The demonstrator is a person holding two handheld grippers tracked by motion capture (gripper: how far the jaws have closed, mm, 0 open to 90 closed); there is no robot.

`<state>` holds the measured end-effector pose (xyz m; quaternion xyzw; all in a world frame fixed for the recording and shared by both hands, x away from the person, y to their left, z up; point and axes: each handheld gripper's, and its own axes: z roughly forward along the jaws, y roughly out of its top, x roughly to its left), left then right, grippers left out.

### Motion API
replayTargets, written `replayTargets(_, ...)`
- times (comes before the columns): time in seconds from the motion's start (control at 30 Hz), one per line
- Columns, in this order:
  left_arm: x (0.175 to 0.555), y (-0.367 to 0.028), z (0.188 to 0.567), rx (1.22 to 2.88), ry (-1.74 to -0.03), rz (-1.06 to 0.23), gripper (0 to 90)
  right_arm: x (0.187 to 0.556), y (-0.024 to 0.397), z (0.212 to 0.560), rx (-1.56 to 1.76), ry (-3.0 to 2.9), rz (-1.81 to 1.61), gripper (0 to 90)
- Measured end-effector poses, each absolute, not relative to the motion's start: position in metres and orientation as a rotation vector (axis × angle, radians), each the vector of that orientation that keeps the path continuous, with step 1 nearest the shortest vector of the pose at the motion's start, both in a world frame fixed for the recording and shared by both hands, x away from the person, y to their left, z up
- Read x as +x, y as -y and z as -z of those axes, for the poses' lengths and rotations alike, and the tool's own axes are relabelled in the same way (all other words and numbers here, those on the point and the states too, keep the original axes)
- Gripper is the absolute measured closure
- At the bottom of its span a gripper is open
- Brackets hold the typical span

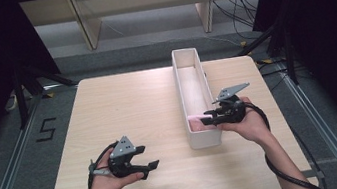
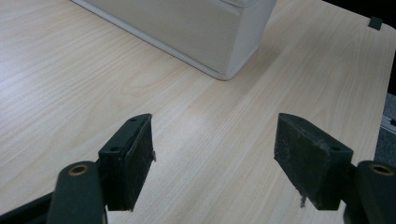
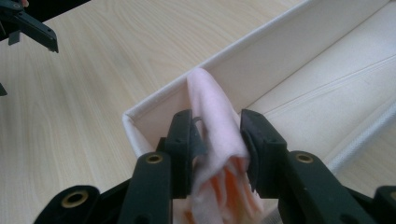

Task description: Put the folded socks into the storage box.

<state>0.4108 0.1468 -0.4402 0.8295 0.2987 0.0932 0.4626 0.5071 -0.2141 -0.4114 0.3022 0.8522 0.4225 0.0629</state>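
A long white box (image 1: 177,80) lies lengthwise on the right half of the light wood table (image 1: 123,111). A pink cloth (image 1: 196,121) with orange folds inside sits at the box's near end. In the right gripper view the pink cloth (image 3: 217,116) stands up between the jaws, just inside the box's corner (image 3: 280,56), and touches both pads. My right gripper (image 1: 206,119) reaches over the box's near right rim, shut on the cloth. Low over the near left of the table, my left gripper (image 1: 146,157) stands open with nothing between its fingers (image 2: 130,163).
The near corner of the box (image 2: 224,42) lies ahead of the left gripper's jaws. The left gripper (image 3: 32,28) shows at the top left of the right gripper view. Wooden legs (image 1: 88,25) and cables (image 1: 237,8) stand on the floor beyond the table.
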Motion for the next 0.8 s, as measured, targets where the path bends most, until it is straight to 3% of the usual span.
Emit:
replayTargets(0.4,0.41,-0.147,0.441,2.041,-0.736,-0.236,28.2,0.509,0.21,0.409,0.948,-2.604,-1.263,58.8)
replayTargets(0.8,0.409,-0.148,0.441,2.043,-0.738,-0.242,28.4,0.513,0.203,0.407,0.927,-2.62,-1.218,63.1)
